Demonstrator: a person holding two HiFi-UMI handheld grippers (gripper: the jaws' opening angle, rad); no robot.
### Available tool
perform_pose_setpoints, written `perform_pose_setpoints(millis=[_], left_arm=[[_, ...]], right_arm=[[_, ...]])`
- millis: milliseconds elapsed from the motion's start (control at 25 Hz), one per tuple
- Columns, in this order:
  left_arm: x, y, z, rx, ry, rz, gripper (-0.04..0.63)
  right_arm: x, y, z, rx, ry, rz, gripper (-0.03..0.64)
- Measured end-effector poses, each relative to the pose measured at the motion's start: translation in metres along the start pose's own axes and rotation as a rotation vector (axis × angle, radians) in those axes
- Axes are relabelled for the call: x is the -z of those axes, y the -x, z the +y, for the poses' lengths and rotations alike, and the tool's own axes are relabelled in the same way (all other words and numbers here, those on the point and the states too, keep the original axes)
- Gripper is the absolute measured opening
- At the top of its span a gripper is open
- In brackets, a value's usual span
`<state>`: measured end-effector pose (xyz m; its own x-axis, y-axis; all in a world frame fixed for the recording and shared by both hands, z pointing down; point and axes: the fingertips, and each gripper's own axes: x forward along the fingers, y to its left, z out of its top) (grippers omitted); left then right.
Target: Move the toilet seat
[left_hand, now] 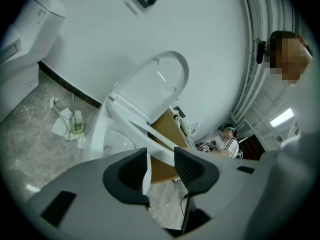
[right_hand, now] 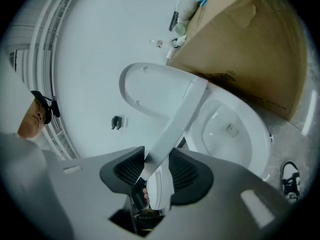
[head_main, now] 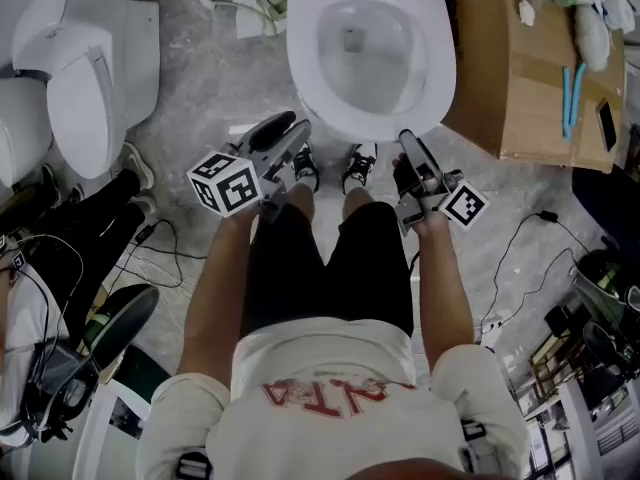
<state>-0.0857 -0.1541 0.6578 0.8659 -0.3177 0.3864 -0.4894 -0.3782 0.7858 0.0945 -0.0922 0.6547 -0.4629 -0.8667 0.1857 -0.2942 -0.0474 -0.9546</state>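
Observation:
A white toilet (head_main: 300, 68) stands in front of me with its lid (right_hand: 150, 91) upright against the wall. The toilet seat (right_hand: 175, 124) is tilted up off the bowl (right_hand: 235, 129). My right gripper (right_hand: 156, 166) is shut on the seat's front edge, one pad on each face. In the head view the right gripper (head_main: 408, 143) sits at the bowl's front right. My left gripper (head_main: 295, 128) is at the front left of the bowl. Its jaws (left_hand: 161, 166) stand apart, with the seat (left_hand: 135, 121) running just beyond them and nothing pressed between the pads.
A cardboard box (head_main: 530, 68) with bottles and tools on top stands close to the right of the toilet. A second toilet (head_main: 85, 78) is at the left. Cables (head_main: 520, 258) lie on the floor. My shoes (head_main: 358, 168) touch the bowl's base. A person (left_hand: 230, 144) stands to the side.

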Motion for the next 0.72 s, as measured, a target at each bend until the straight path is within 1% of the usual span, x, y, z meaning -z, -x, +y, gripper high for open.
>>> perform_pose_setpoints(millis=[160, 240, 400, 560, 720], left_arm=[[-0.021, 0.013, -0.028, 0.048, -0.054, -0.027, 0.117], [-0.034, 0.020, -0.039, 0.067, -0.072, -0.051, 0.099], [-0.058, 0.038, -0.060, 0.085, -0.131, -0.087, 0.048], [-0.079, 0.049, -0.083, 0.108, -0.195, -0.098, 0.027], [-0.104, 0.061, -0.102, 0.112, -0.258, -0.121, 0.014]], right_arm=[[-0.017, -0.006, 0.020, -0.015, 0.015, -0.024, 0.152], [-0.026, -0.010, 0.031, -0.025, 0.027, -0.043, 0.152], [-0.043, -0.019, 0.055, -0.033, 0.049, -0.076, 0.153], [-0.062, -0.028, 0.071, -0.023, 0.042, -0.121, 0.153], [-0.078, -0.035, 0.077, 0.015, 0.028, -0.167, 0.153]])
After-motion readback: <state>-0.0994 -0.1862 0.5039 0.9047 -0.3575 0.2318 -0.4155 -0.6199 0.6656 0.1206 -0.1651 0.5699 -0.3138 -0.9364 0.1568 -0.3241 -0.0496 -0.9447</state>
